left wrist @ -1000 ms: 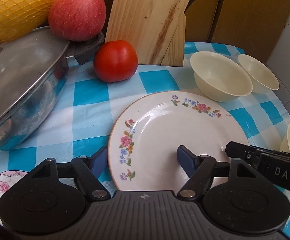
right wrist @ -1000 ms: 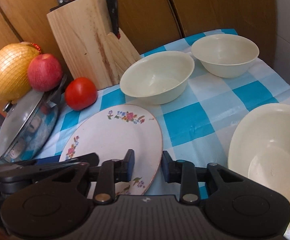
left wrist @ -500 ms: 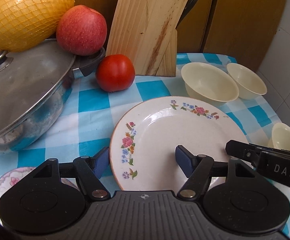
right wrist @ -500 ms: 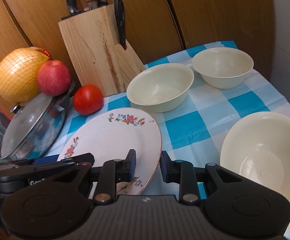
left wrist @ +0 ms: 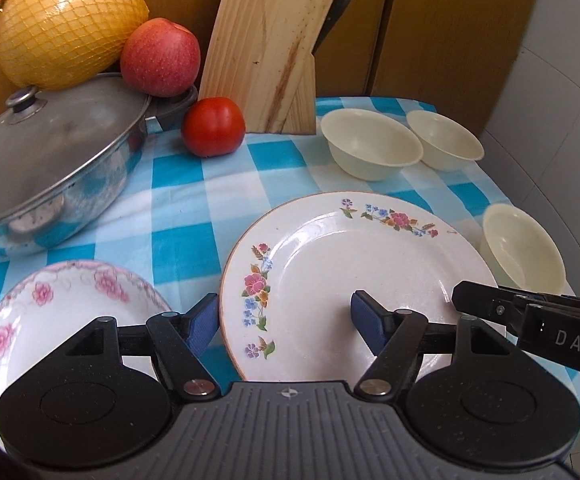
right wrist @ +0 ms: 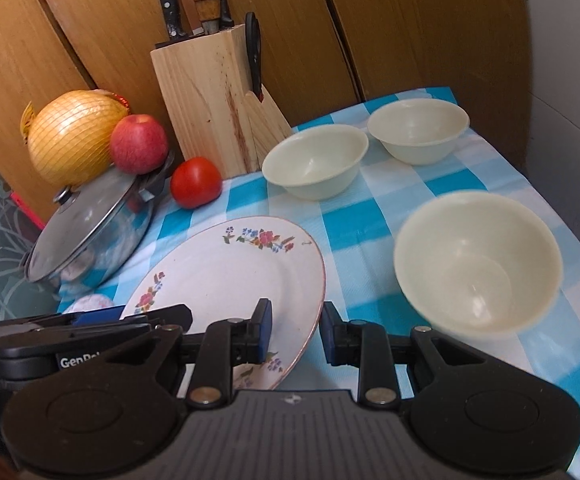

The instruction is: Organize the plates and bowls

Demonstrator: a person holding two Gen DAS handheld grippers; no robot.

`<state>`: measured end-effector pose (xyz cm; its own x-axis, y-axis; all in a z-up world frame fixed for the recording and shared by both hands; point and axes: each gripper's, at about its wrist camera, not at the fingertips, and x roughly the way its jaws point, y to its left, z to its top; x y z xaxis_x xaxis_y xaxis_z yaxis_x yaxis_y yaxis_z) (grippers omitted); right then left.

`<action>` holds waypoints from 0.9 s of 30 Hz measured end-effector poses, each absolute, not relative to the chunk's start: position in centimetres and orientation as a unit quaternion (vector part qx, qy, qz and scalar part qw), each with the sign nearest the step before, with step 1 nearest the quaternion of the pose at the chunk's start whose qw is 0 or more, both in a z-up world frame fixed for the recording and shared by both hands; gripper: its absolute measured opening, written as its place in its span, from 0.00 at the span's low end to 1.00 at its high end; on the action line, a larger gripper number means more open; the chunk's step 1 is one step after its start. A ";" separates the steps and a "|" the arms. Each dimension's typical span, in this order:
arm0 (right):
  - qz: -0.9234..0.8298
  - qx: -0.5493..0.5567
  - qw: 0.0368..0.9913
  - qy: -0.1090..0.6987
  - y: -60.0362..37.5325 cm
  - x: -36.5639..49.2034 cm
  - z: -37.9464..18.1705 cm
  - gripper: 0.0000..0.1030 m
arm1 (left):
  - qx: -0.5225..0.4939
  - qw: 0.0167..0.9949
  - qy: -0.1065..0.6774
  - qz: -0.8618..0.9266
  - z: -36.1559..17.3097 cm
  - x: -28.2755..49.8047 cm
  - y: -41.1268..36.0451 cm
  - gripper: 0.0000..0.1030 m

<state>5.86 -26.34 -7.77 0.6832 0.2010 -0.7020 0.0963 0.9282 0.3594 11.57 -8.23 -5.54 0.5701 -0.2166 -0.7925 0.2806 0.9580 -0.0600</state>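
Observation:
A white plate with small coloured flowers [left wrist: 354, 272] is held up off the blue checked cloth, tilted. My right gripper [right wrist: 294, 330] is shut on its right rim [right wrist: 310, 320]. My left gripper [left wrist: 281, 320] is open, its jaws straddling the plate's left edge without closing on it. A second plate with pink flowers [left wrist: 49, 320] lies at the near left. Three cream bowls stand to the right: two at the back [right wrist: 316, 160] [right wrist: 418, 132] and one nearer [right wrist: 478, 268].
A lidded steel pot [left wrist: 45, 168] stands at the left, with a netted pomelo [left wrist: 69, 20] and an apple [left wrist: 159, 56] behind it. A tomato [left wrist: 213, 126] lies before a wooden knife block [left wrist: 265, 56]. The table's right edge runs beside the near bowl.
Both grippers have risen and pulled back with the flowered plate, which now sits higher over the cloth. The pink-flowered plate has come into fuller view at the left.

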 end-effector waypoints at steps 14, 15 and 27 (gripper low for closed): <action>0.016 0.174 0.896 0.409 -25.8 -0.6 -8.0 0.25 | 0.054 0.881 0.445 -0.151 -5.9 6.0 -8.5 0.75; 0.015 0.172 0.896 0.410 -25.7 -1.0 -8.0 0.25 | 0.055 0.880 0.446 -0.151 -6.0 5.8 -8.5 0.75; 0.013 0.158 0.891 0.426 -24.9 -3.2 -8.8 0.26 | 0.064 0.873 0.459 -0.153 -6.9 3.9 -8.4 0.75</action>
